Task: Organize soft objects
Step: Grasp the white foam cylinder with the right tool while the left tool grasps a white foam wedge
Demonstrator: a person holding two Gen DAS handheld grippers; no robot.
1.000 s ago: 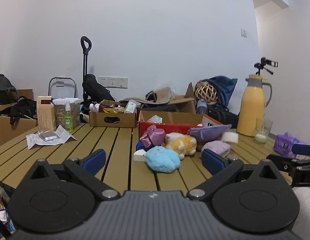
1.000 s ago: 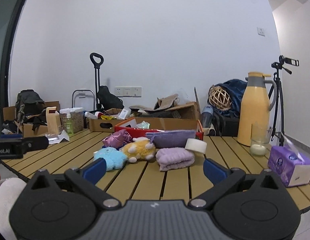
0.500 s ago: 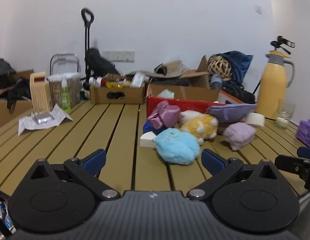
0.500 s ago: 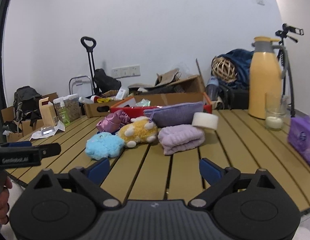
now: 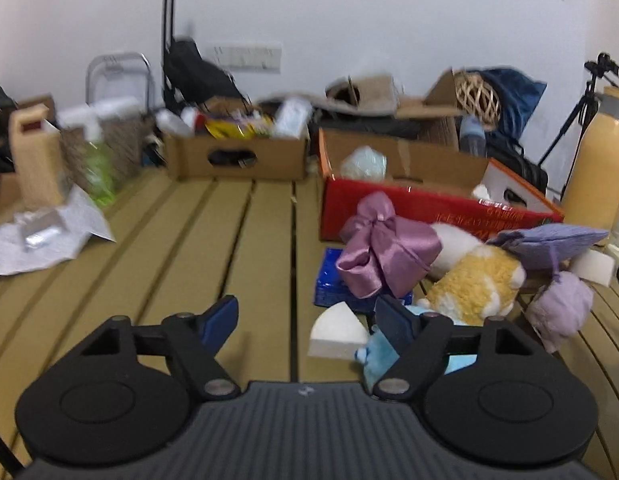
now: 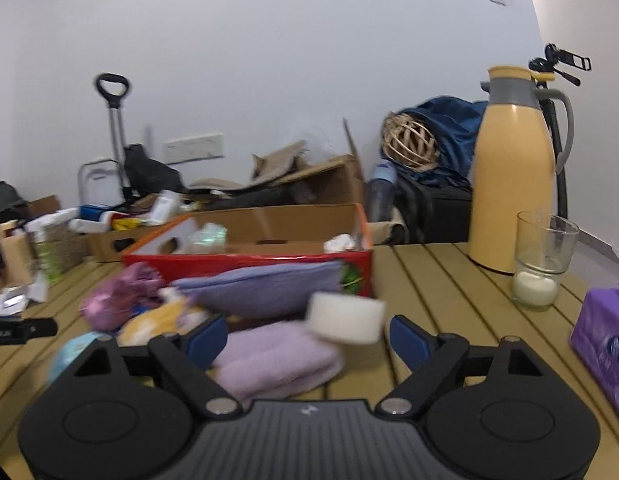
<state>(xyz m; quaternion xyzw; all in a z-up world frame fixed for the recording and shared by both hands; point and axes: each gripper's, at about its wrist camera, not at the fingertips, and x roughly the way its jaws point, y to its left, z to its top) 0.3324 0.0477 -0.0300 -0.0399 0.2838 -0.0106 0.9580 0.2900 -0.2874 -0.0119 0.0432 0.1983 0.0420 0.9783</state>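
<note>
A pile of soft things lies on the slatted table in front of a red box (image 5: 429, 208). It holds a pink satin bow (image 5: 385, 252), a yellow plush (image 5: 473, 284), a purple pouch (image 5: 549, 240) and a lilac towel (image 5: 561, 304). A blue plush (image 5: 373, 356) is half hidden behind my left gripper's right finger. My left gripper (image 5: 305, 316) is closing, with a white sponge wedge (image 5: 337, 334) ahead between its jaws, untouched. My right gripper (image 6: 307, 336) is also closing over the lilac towel (image 6: 277, 356) and a round white sponge (image 6: 345, 318), its pads clear of both.
A yellow thermos (image 6: 513, 188), a glass with a candle (image 6: 541, 264) and a purple tissue pack (image 6: 601, 344) stand at the right. At the back left are a cardboard box (image 5: 237, 152), a green bottle (image 5: 97, 168) and a crumpled paper (image 5: 41, 236).
Both grippers have moved forward to the pile and tipped downward, so the soft things loom larger. Both pairs of jaws have narrowed, the left more.
</note>
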